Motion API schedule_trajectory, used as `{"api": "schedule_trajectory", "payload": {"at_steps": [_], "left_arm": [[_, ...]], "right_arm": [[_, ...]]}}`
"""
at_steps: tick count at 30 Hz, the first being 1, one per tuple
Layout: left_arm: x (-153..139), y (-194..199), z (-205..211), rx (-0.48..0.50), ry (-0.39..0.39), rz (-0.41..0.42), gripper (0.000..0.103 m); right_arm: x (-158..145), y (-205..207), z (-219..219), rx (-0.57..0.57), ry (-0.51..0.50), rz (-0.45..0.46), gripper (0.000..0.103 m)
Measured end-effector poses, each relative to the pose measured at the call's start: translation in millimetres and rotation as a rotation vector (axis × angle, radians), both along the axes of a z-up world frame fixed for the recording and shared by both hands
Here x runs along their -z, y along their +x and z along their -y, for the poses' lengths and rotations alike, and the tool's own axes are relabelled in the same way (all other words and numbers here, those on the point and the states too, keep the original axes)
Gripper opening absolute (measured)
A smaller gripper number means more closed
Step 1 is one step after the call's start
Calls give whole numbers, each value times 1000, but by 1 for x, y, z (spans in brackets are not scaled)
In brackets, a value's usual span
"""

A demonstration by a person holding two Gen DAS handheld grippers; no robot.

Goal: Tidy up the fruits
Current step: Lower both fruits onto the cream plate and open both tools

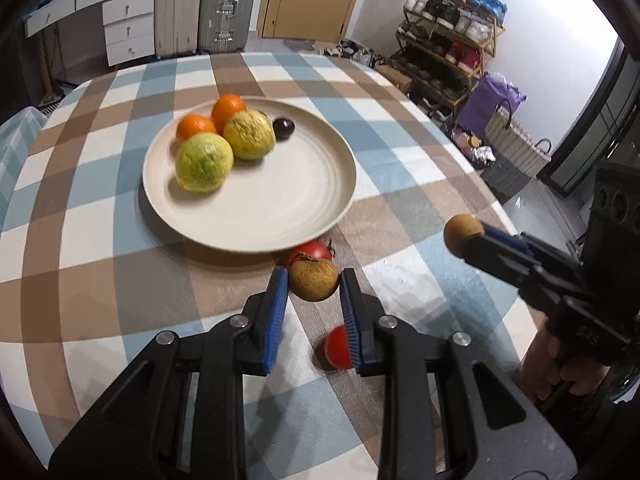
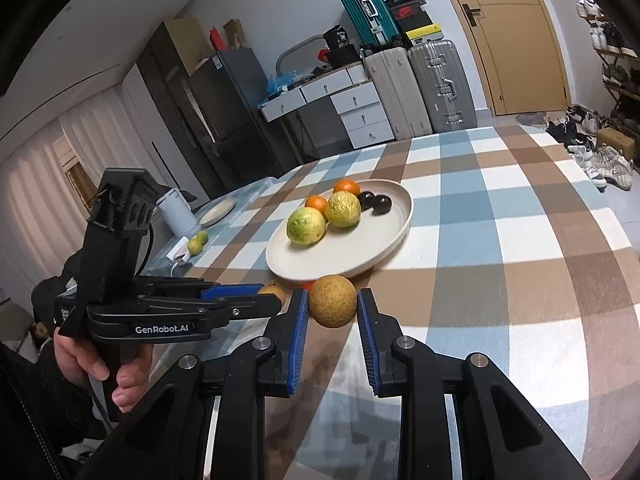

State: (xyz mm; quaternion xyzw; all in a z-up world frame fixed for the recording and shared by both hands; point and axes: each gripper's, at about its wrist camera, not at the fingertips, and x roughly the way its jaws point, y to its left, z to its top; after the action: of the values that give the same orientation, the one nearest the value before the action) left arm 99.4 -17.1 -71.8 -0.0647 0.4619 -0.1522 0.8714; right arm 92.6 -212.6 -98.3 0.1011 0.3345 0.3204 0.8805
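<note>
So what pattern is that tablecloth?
Blue, brown and white checks on the tablecloth, clearest in the left wrist view.

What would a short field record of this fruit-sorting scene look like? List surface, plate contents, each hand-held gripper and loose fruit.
surface: table with checked cloth
plate: two oranges, two yellow-green fruits, dark round fruits
left hand-held gripper: shut on a brown fruit
right hand-held gripper: shut on another brown round fruit
loose fruit: two red tomatoes on the cloth near the plate
</note>
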Motion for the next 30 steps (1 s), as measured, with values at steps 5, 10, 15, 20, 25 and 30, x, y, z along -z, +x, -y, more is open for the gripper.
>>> {"api": "schedule_trajectory", "payload": {"at_steps": [5,10,15,20,25,30], "left_arm": [[-8,9,-22,-37,-41,-13,24],[-12,27,-47,-67,-74,3,24],[-14,48,-72,-102,-96,13,24],[-12,73,-97,-129,-108,24,24],[-11,102,-114,-113,-91,31,24],[-6,130,-118,-73,-78,39,24]], "right_arm": [[2,9,-14,-21,-27,-11,25],[8,20,-34,-59,-41,-35,25],[8,40,-59,-102,-62,-50,25],[9,62,-79,-130,-67,-67,25],[16,84,-99,-170,-32,-130,25],[27,97,-118,-189,-49,-168,25]]}}
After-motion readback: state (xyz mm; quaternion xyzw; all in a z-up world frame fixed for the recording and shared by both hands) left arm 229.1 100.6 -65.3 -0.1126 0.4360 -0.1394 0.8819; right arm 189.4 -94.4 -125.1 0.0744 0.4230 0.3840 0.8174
